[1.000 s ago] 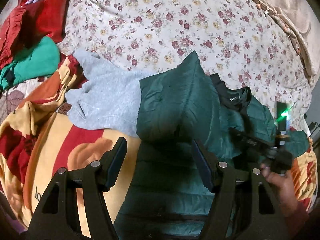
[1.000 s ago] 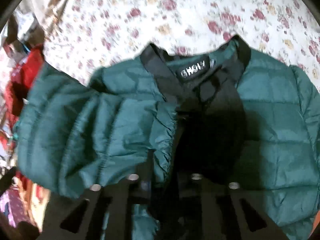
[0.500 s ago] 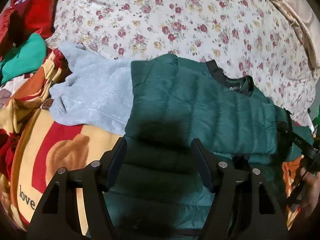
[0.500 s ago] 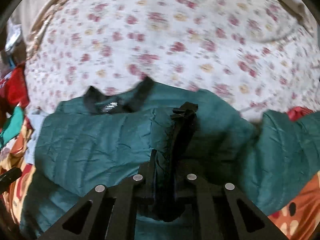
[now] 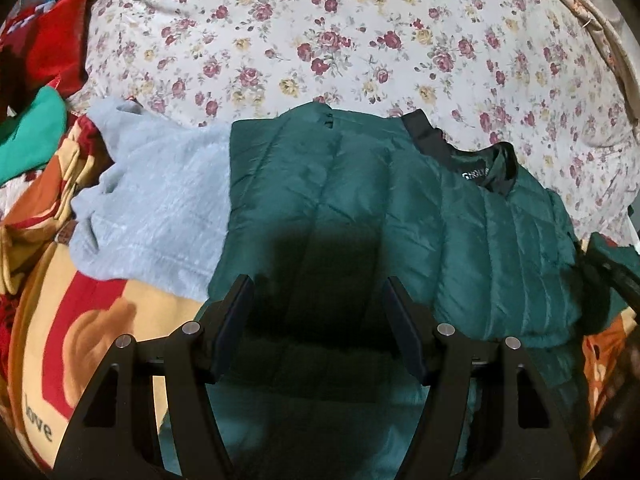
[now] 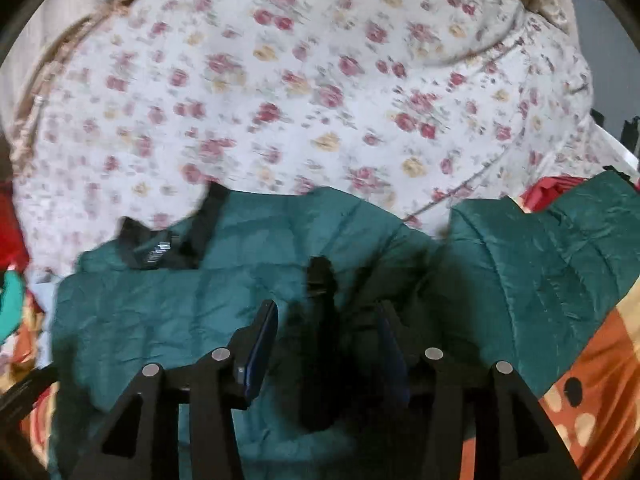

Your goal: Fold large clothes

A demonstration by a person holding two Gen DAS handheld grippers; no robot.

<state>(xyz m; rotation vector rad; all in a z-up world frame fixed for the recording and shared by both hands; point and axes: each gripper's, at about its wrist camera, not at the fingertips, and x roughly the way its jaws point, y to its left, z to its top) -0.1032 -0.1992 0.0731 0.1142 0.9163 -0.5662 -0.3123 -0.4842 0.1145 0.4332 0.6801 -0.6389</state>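
Green jacket (image 5: pixel 400 208) lies spread on bed w/ floral sheet (image 5: pixel 360 40), one sleeve folded across its front, black collar (image 5: pixel 472 156) toward the sheet. Left gripper (image 5: pixel 316 312) hangs over jacket's lower part, fingers apart, holding nothing. Right gripper (image 6: pixel 328 332) also w/ fingers apart, black cuff (image 6: pixel 320 280) lying loose between them; view blurred. Grey sweater (image 5: pixel 152 208) just beside jacket's left edge, on patterned blanket (image 5: pixel 80 340). Red & teal clothes (image 5: pixel 36 80) far left.
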